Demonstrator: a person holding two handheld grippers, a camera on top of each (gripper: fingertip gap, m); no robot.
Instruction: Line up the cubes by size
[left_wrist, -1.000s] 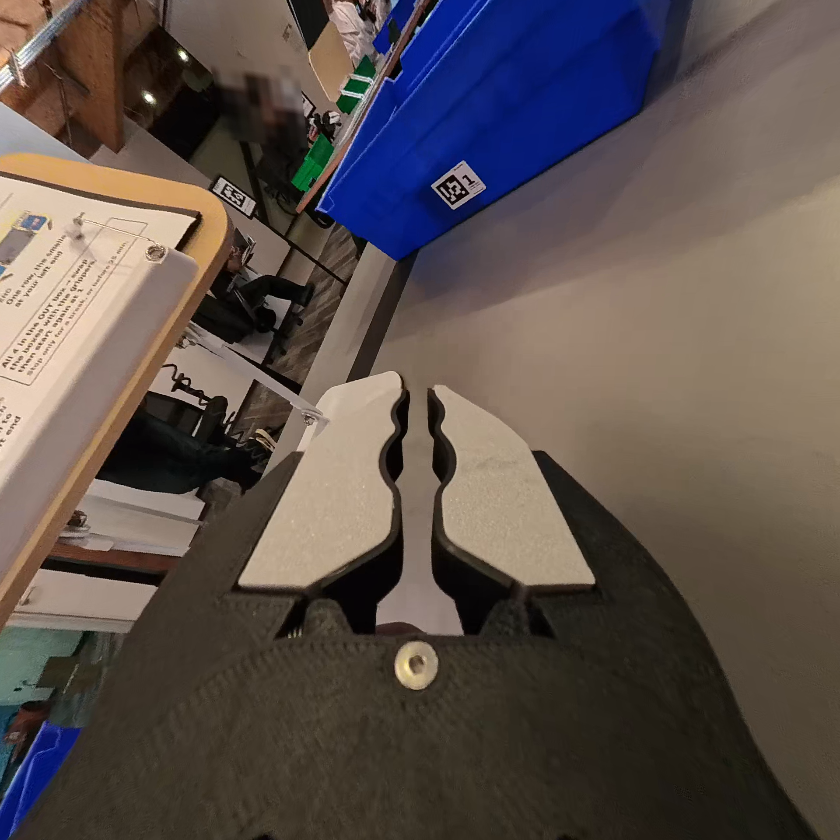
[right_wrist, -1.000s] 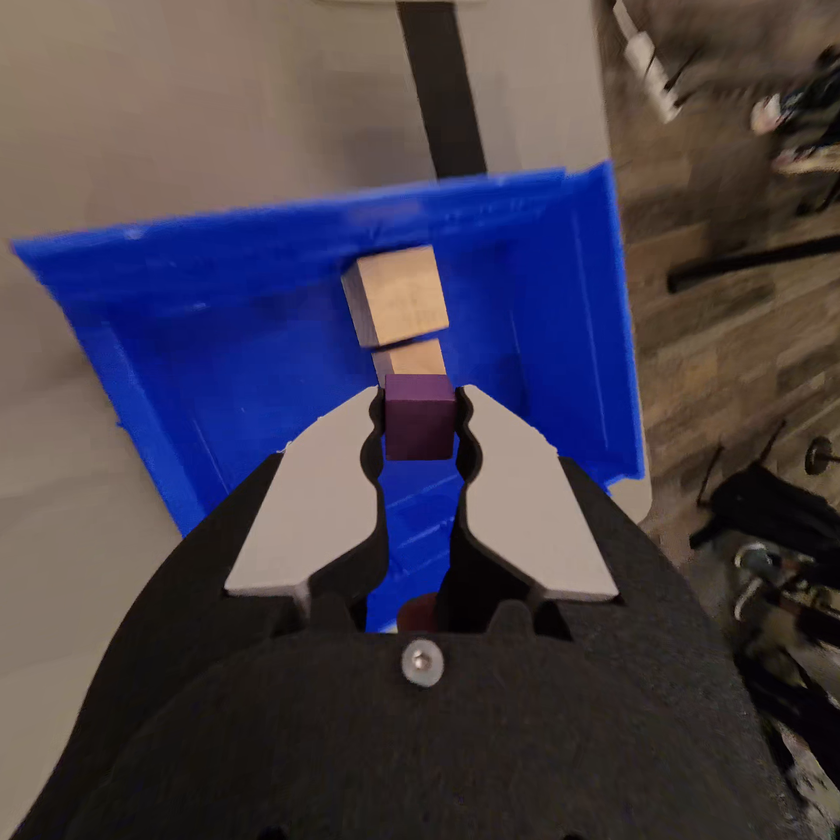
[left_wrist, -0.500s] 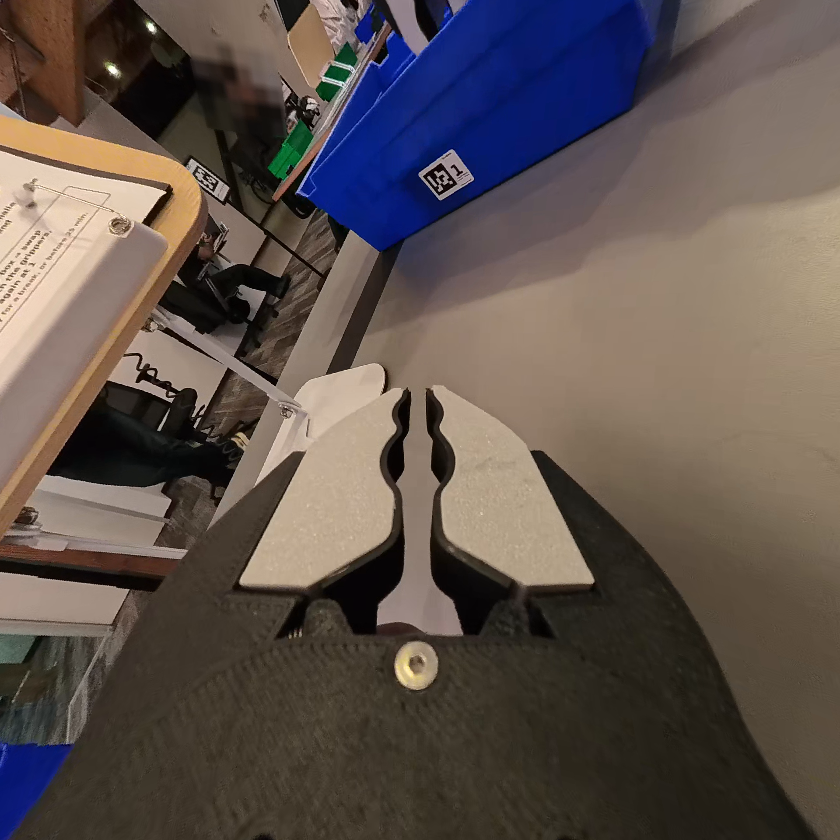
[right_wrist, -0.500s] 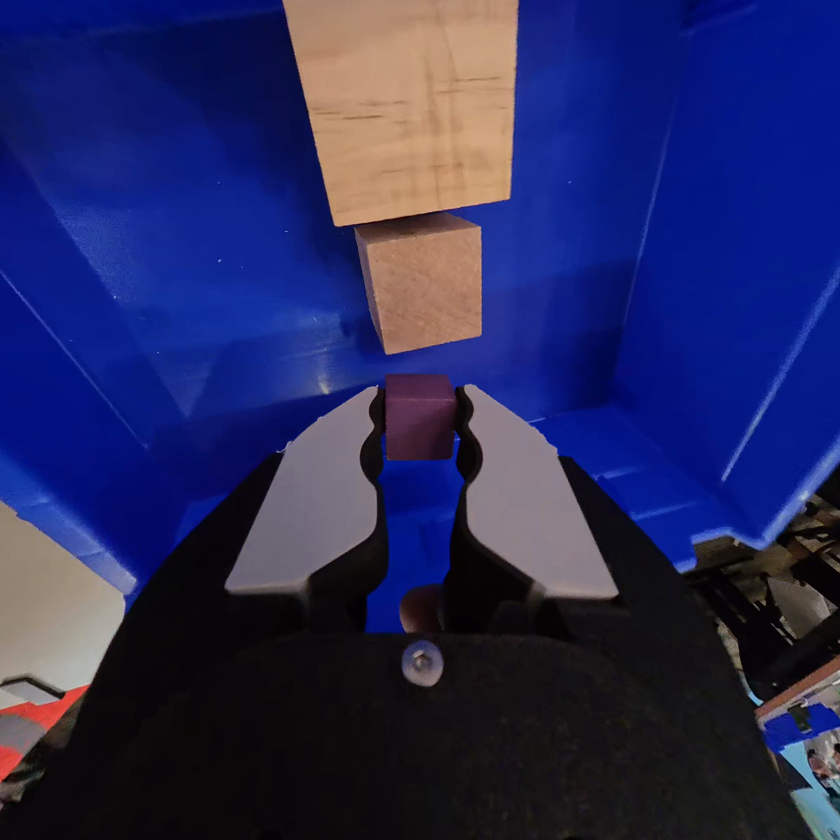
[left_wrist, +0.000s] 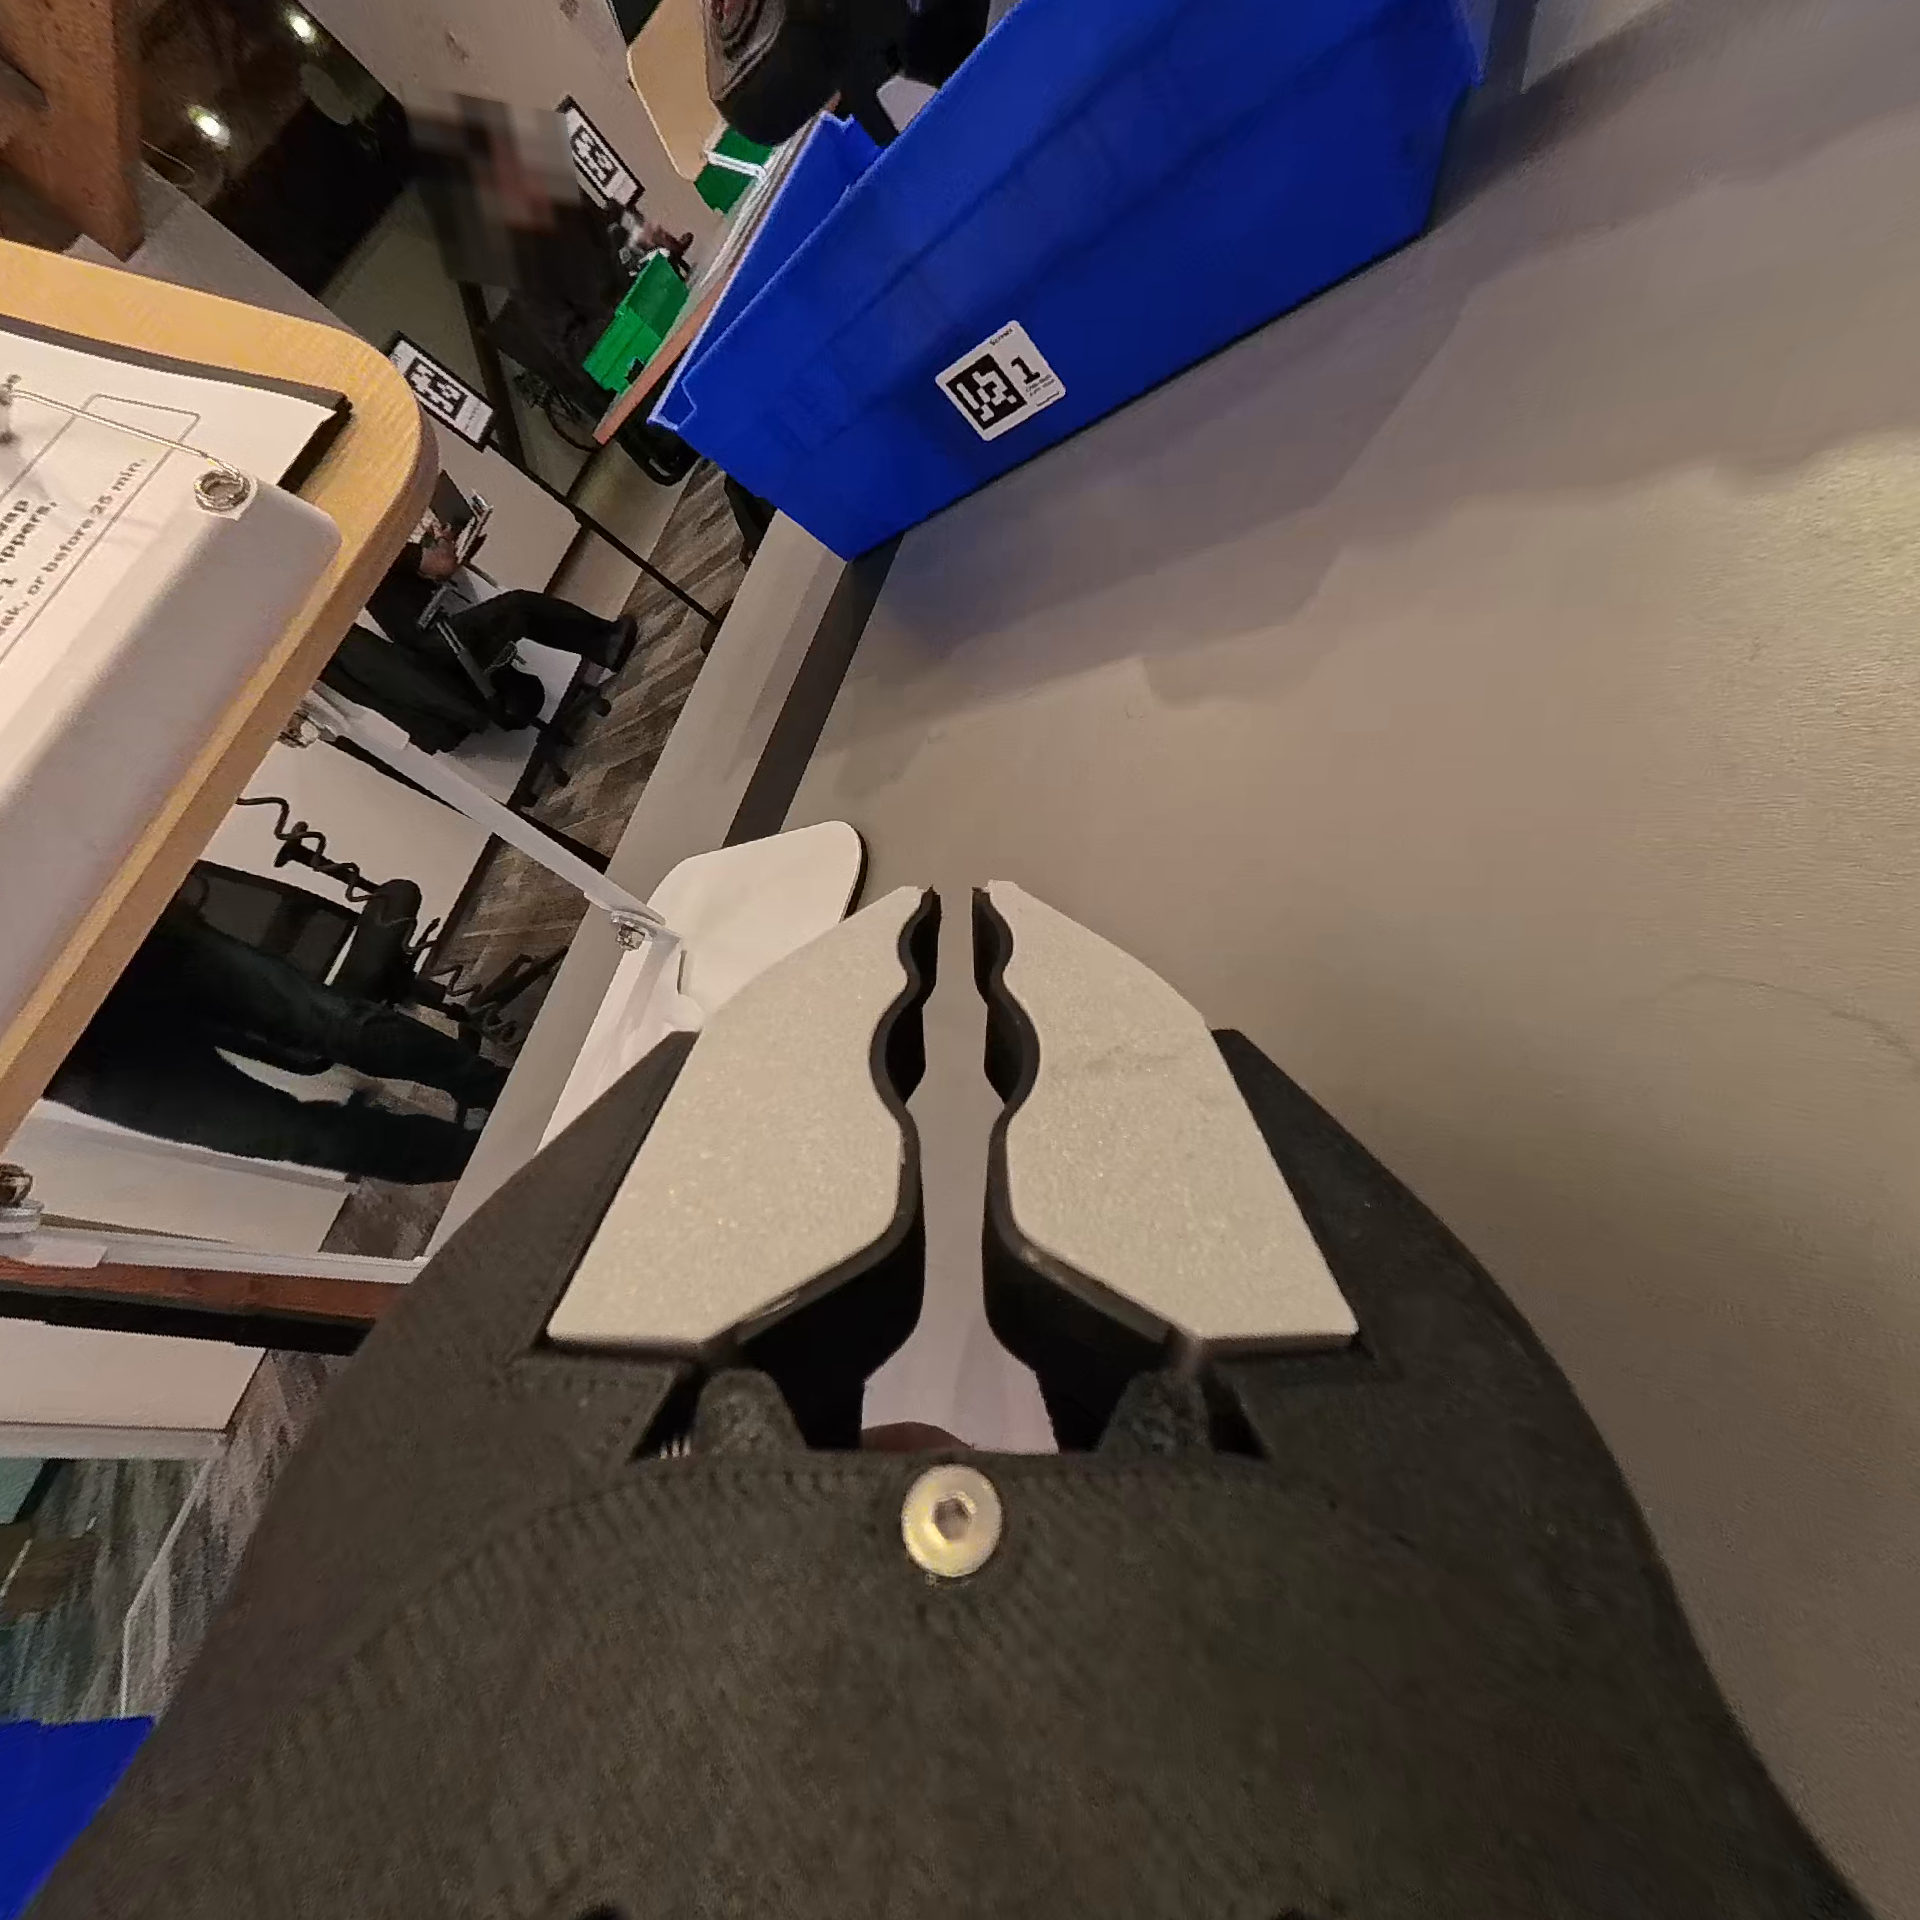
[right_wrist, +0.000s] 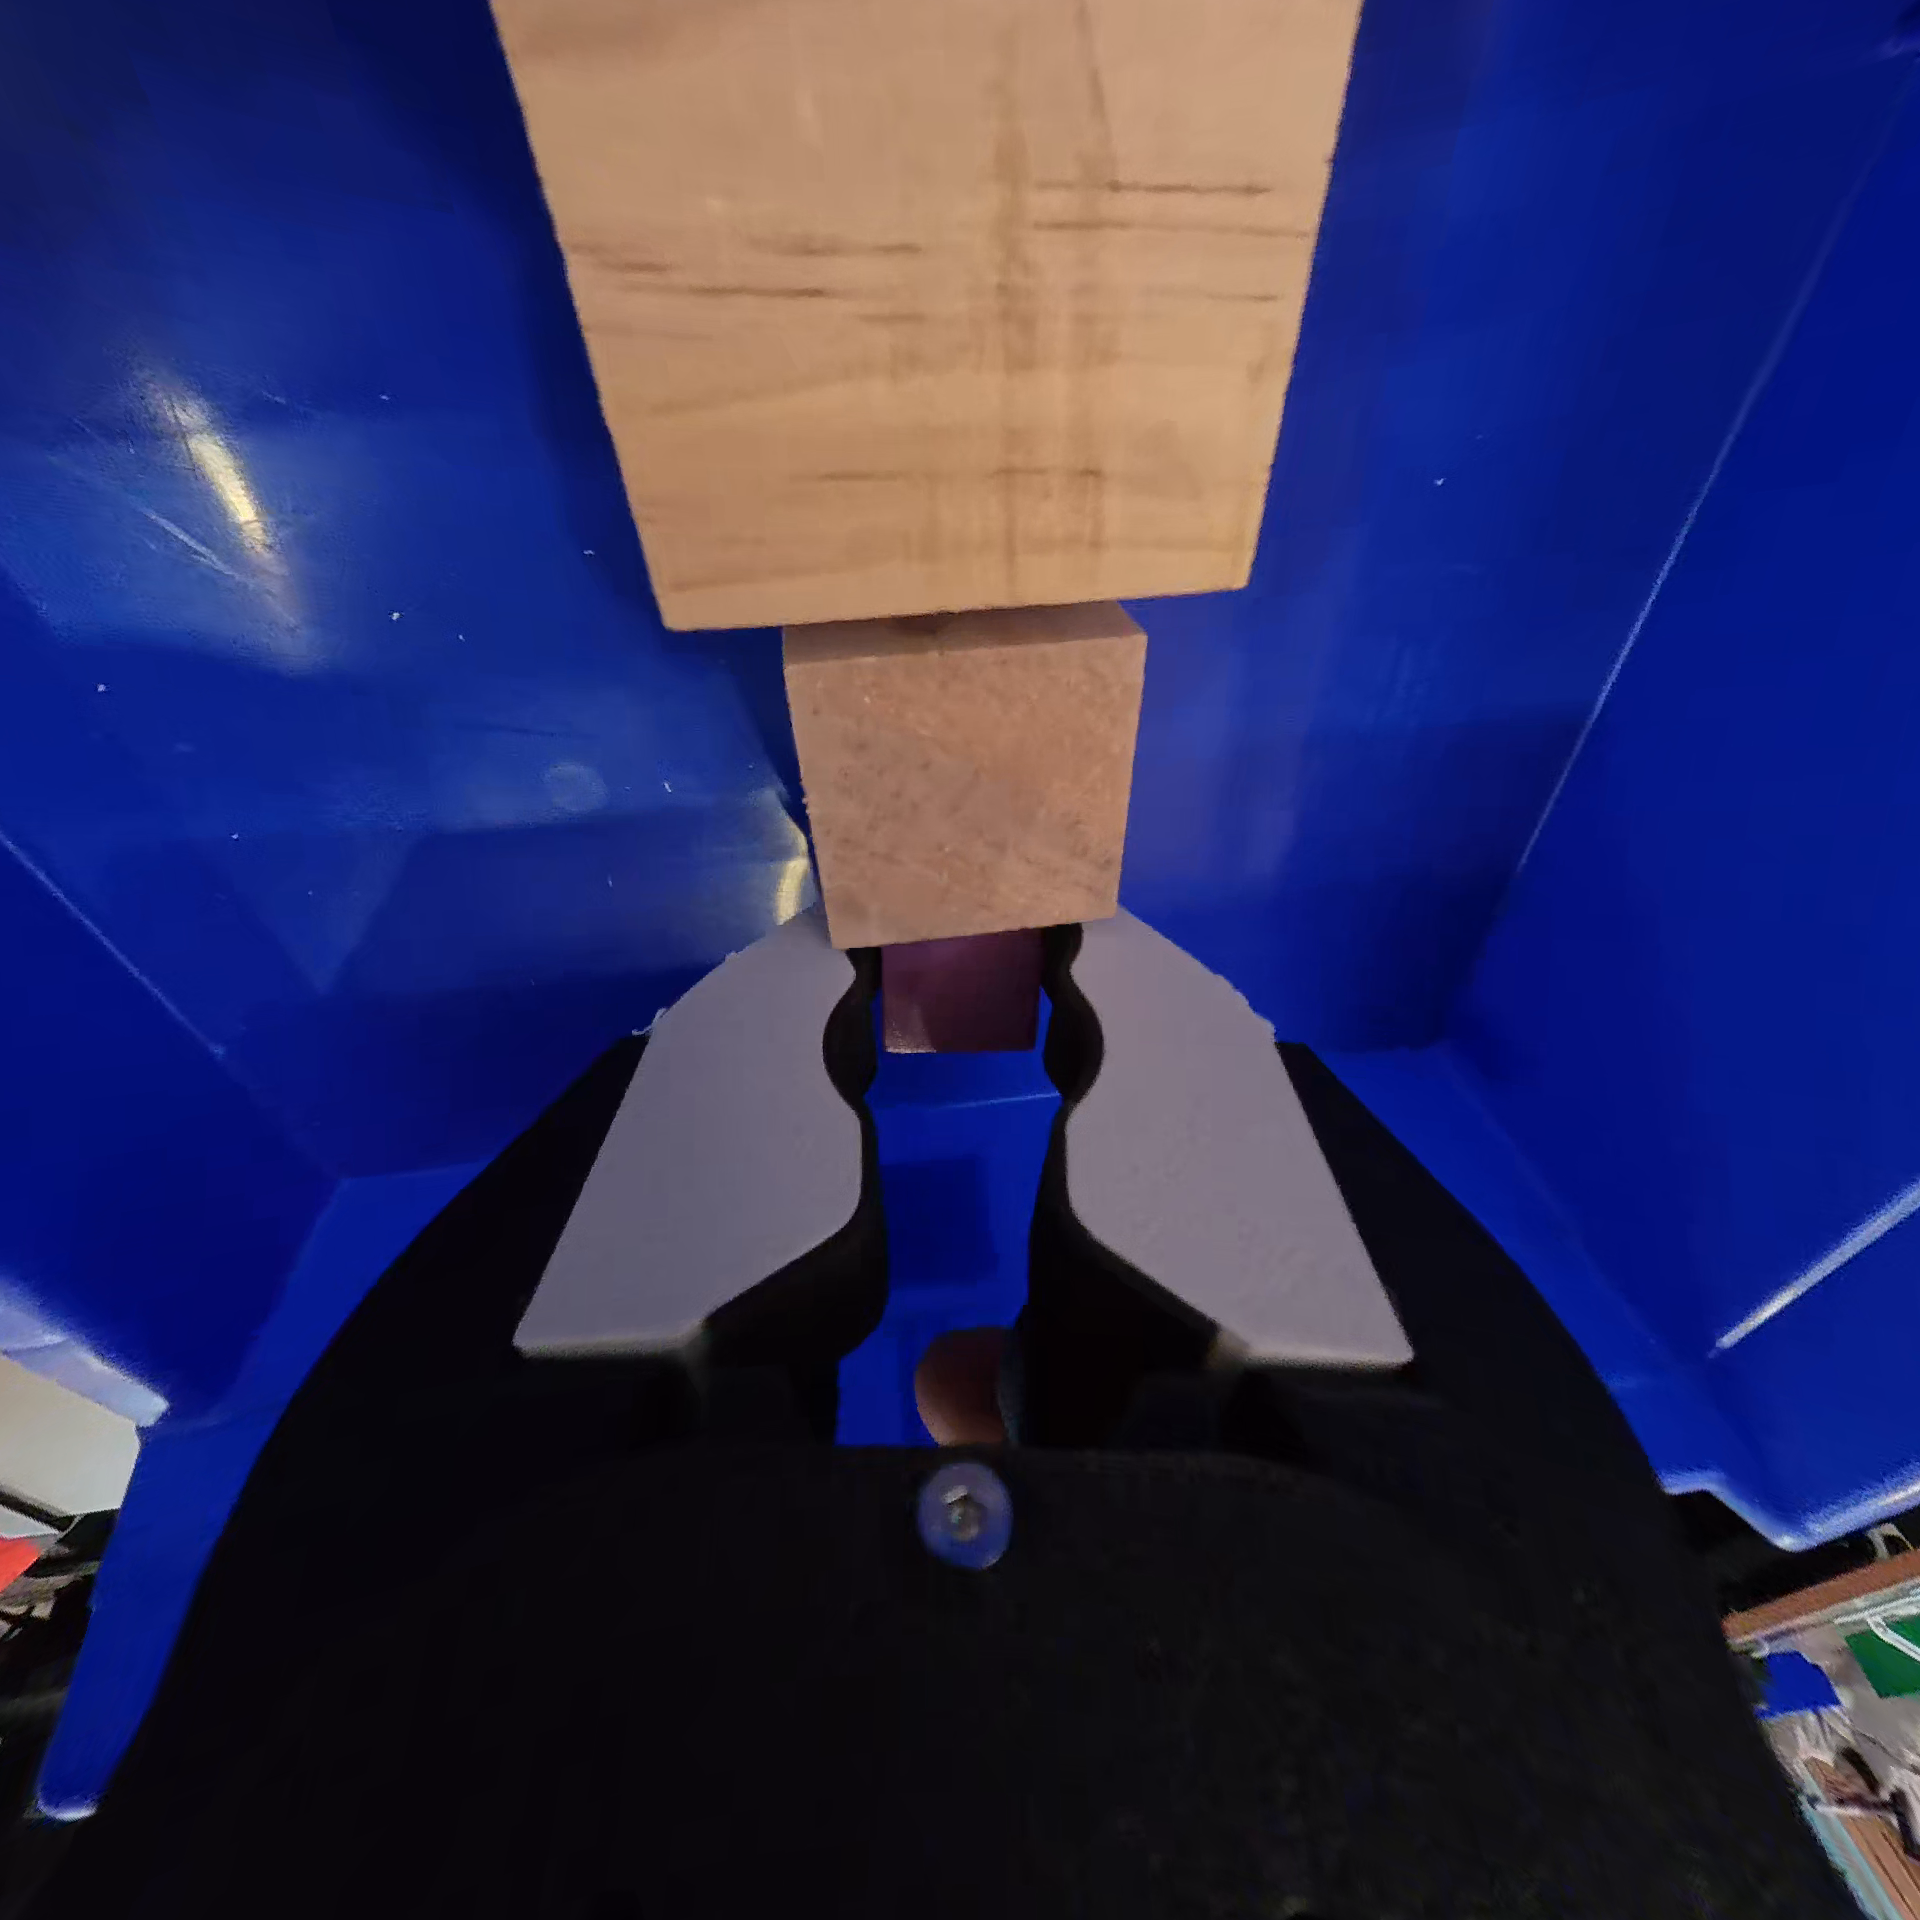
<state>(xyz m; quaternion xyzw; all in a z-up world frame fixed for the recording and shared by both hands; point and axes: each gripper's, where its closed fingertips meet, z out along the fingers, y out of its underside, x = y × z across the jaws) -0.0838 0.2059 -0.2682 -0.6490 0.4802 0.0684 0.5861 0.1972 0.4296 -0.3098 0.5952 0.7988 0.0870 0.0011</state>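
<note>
In the right wrist view my right gripper (right_wrist: 961, 966) is shut on a small purple cube (right_wrist: 961, 997), with both pads pressed on its sides. It is low inside a blue bin (right_wrist: 312, 727). The purple cube sits right behind a medium wooden cube (right_wrist: 966, 779), close to or touching it. A large wooden cube (right_wrist: 925, 312) stands just beyond that one, in the same line. In the left wrist view my left gripper (left_wrist: 954, 904) is shut with only a thin slit between the fingertips. Nothing is in it, and it hovers over the grey table (left_wrist: 1455, 831).
A blue bin (left_wrist: 1091, 260) with a square marker tag stands at the far end of the table. A white card (left_wrist: 758, 894) lies at the table's left edge. A wooden board with a printed sheet (left_wrist: 156, 520) stands to the left. The bin walls close in around my right gripper. My hands' fingertips stand some 35 cm from each other.
My right gripper has moved down into the blue bin with the purple cube, bringing it up against the medium wooden cube. My left gripper has shifted only slightly and stayed shut.
</note>
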